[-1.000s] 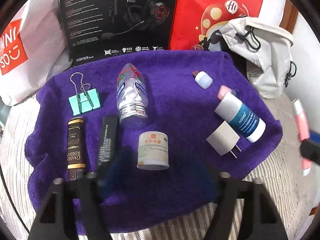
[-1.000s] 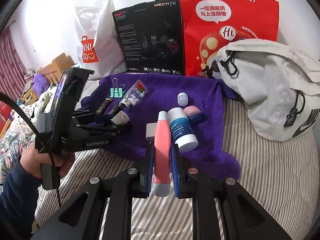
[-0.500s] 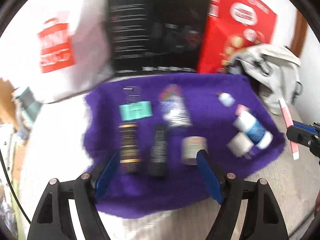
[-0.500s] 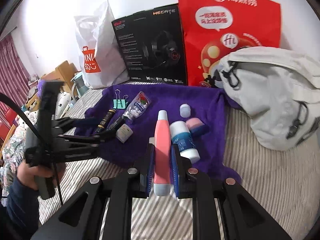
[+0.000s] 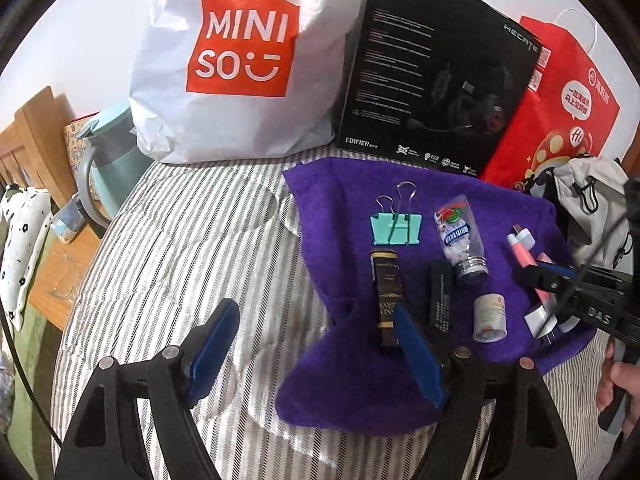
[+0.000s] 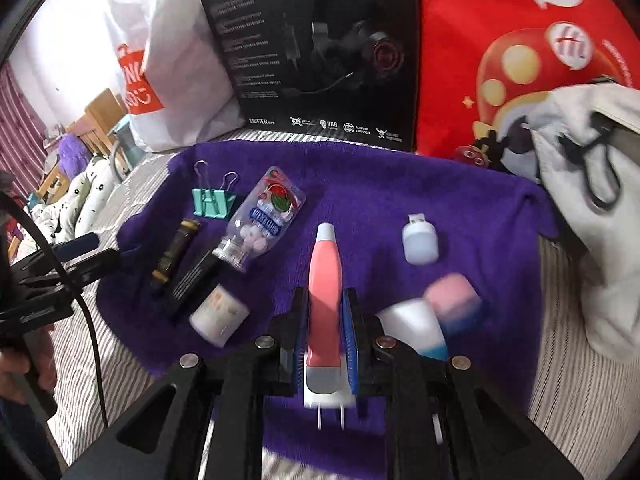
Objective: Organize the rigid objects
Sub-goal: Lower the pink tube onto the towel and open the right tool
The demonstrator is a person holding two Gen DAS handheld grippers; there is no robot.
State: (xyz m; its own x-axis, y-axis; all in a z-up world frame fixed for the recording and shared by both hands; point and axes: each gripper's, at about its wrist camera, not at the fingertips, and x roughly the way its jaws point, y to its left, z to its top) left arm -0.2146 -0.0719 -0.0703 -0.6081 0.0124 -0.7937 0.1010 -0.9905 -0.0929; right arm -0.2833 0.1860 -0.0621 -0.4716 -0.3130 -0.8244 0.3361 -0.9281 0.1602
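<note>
A purple towel (image 5: 360, 368) (image 6: 380, 200) lies on the striped bed. On it lie a teal binder clip (image 5: 396, 229) (image 6: 211, 202), a clear candy bottle (image 5: 460, 240) (image 6: 260, 220), a dark gold-banded tube (image 5: 386, 296) (image 6: 174, 254), a black stick (image 5: 440, 296), a small white jar (image 5: 489, 317) (image 6: 218, 316), a white USB light (image 6: 420, 238), a white-blue bottle (image 6: 416, 328) and a white plug (image 6: 326, 394). My right gripper (image 6: 324, 328) (image 5: 540, 276) is shut on a pink tube (image 6: 324, 272) (image 5: 522, 254) over the towel's middle. My left gripper (image 5: 316, 340) is open and empty at the towel's left edge.
A white Miniso bag (image 5: 240, 60), a black headset box (image 5: 436, 80) (image 6: 320, 52) and a red bag (image 5: 560, 100) (image 6: 520, 60) stand behind the towel. A grey backpack (image 5: 588, 200) (image 6: 592, 200) lies to the right. A teal jug (image 5: 108, 152) stands on a wooden table at left.
My left gripper has swung left and back, off the towel's middle. My right gripper has moved forward over the towel with the pink tube still in it.
</note>
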